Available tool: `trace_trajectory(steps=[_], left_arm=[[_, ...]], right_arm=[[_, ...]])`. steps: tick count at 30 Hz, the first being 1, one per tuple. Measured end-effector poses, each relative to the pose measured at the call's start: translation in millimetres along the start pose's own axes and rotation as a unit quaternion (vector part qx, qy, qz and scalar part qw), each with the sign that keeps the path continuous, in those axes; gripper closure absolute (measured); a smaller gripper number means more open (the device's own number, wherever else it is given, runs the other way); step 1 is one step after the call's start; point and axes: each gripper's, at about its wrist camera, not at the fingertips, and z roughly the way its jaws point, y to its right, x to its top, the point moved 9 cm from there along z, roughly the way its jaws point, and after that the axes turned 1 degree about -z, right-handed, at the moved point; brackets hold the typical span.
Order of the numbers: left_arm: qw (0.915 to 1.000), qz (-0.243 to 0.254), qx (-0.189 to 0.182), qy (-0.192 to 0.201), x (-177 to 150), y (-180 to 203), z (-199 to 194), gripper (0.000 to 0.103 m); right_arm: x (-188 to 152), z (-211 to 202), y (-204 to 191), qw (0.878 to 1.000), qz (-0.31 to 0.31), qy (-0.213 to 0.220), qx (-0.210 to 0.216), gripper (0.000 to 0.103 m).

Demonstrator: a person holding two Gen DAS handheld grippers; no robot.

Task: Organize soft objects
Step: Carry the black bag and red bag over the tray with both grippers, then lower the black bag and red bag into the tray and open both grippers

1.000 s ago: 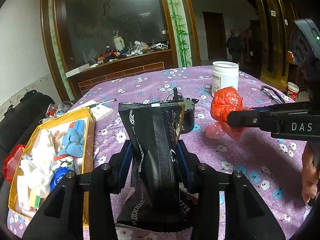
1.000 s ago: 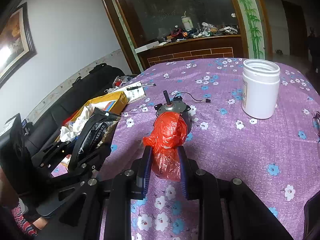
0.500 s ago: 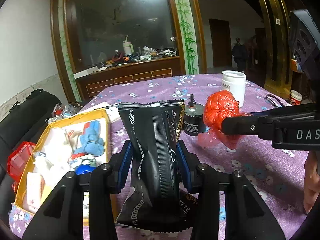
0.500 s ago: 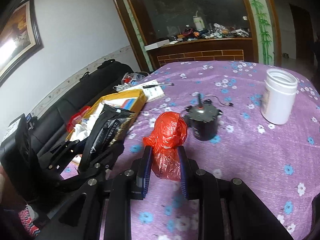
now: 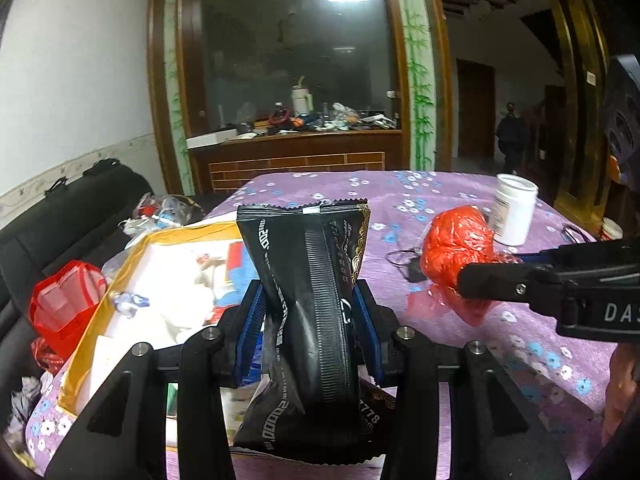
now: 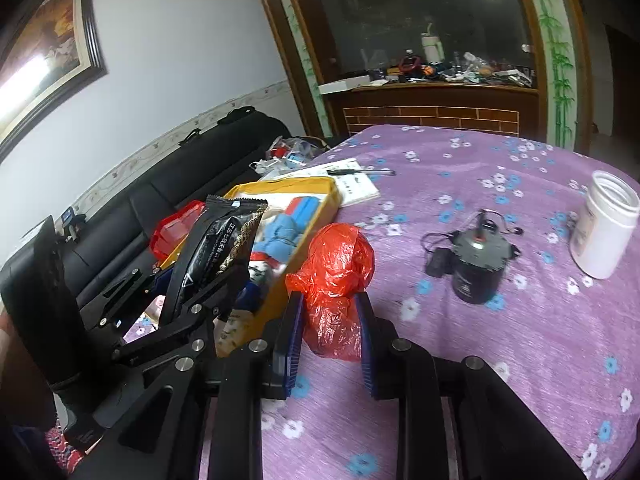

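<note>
My left gripper [image 5: 310, 300] is shut on a black snack pouch [image 5: 312, 320] and holds it upright above the near end of the yellow box [image 5: 80, 364]. It shows from the side in the right wrist view [image 6: 218, 240]. My right gripper [image 6: 328, 316] is shut on a red plastic bag [image 6: 334, 280], held above the purple cloth just right of the box rim [image 6: 304, 236]. The bag also shows in the left wrist view [image 5: 456, 252]. The box holds white cloths and a blue soft toy [image 6: 288, 228].
A dark motor with wires [image 6: 478, 268] and a white jar [image 6: 604, 224] stand on the flowered purple tablecloth [image 6: 520, 360]. Paper and a pen [image 6: 352, 178] lie beyond the box. A red bag [image 5: 64, 304] and a black sofa [image 5: 60, 216] are left of the table.
Both grippers have lifted and swung left toward the yellow box, each still holding its object. The motor and jar now lie farther right.
</note>
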Motion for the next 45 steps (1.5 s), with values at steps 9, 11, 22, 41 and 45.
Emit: trace_trajectory(steps=[9, 11, 22, 41, 45], left_arm=[[0.9990, -0.041, 0.018, -0.006, -6.4, -42.4, 7.3, 0.061], [0.9986, -0.048, 0.023, -0.007, -8.9, -51.7, 8.6, 0.061], [0.9944, -0.083, 0.055, -0.035, -26.6, -95.0, 23.0, 0.061], [0.9882, -0.116, 0.066, -0.075, -42.6, -123.5, 39.8, 0.060], [0.9880, -0.117, 0.066, -0.075, -42.2, -124.3, 40.3, 0.055]], right_arm=[[13.0, 28.2, -37.7, 0.999, -0.026, -0.016, 0.010, 0.078], [15.8, 34.4, -45.0, 0.999, -0.030, -0.019, 0.011, 0.078], [31.1, 87.2, -75.0, 0.998, -0.026, -0.050, 0.022, 0.078], [39.6, 167.5, -90.3, 0.997, -0.010, -0.080, -0.005, 0.068], [46.2, 155.7, -86.5, 0.998, -0.013, -0.056, -0.009, 0.026]])
